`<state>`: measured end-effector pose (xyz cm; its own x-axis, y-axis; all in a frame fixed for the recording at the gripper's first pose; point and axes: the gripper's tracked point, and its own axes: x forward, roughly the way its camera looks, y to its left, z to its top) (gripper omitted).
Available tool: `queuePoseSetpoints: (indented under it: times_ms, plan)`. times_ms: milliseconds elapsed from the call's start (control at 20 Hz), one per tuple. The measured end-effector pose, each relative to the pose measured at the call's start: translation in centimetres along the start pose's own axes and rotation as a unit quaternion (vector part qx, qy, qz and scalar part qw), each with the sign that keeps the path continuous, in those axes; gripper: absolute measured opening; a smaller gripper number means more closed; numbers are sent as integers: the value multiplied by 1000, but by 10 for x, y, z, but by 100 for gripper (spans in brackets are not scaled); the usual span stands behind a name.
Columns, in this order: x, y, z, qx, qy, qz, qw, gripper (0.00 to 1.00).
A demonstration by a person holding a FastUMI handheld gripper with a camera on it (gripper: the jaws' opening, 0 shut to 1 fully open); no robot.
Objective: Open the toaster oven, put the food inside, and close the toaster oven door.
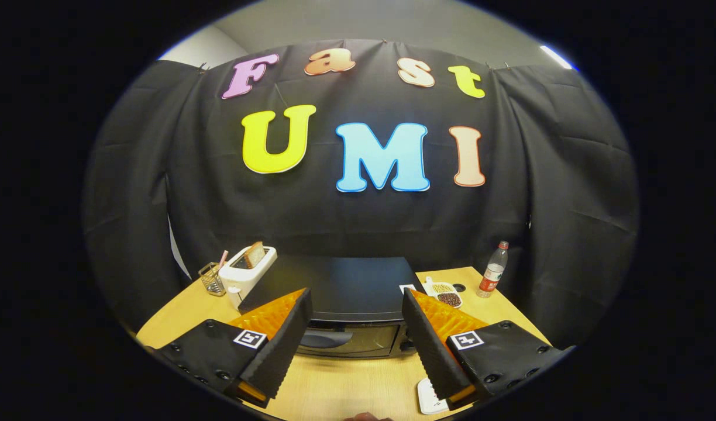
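Low in the frame, the gripper (357, 327) is hovering spread wide, gripping nothing, facing the toaster oven (346, 310); its door is sitting closed, everything left.

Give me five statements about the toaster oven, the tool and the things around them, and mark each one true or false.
1. The toaster oven door is shut. True.
2. The tool is clamped on the oven handle. False: its fingers are spread wide, holding nothing.
3. A slice of bread stands in the white toaster. True.
4. The bottle lies on its side. False: it stands upright on the table.
5. The compartment dish sits between the oven and the bottle. True.
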<state>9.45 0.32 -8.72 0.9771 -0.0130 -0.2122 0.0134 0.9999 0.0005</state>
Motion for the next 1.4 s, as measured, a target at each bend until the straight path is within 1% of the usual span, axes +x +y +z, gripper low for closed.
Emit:
queuePoseSetpoints:
  times_ms: [150, 300, 450, 650, 850, 1200, 1350, 1400]
  plan:
    - [16, 1, -22, 6, 31, -3, 999, 98]
    - [31, 10, -40, -5, 53, 6, 999, 98]
    - [44, 24, -48, -6, 65, 20, 998, 98]
    - [62, 45, -58, 10, 81, 31, 996, 98]
    - [68, 60, -72, 12, 103, 39, 994, 98]
    - [72, 64, -88, 5, 118, 21, 993, 98]
    - [78, 65, -83, -3, 107, 15, 994, 98]
    - [79, 65, -87, -2, 113, 14, 993, 98]
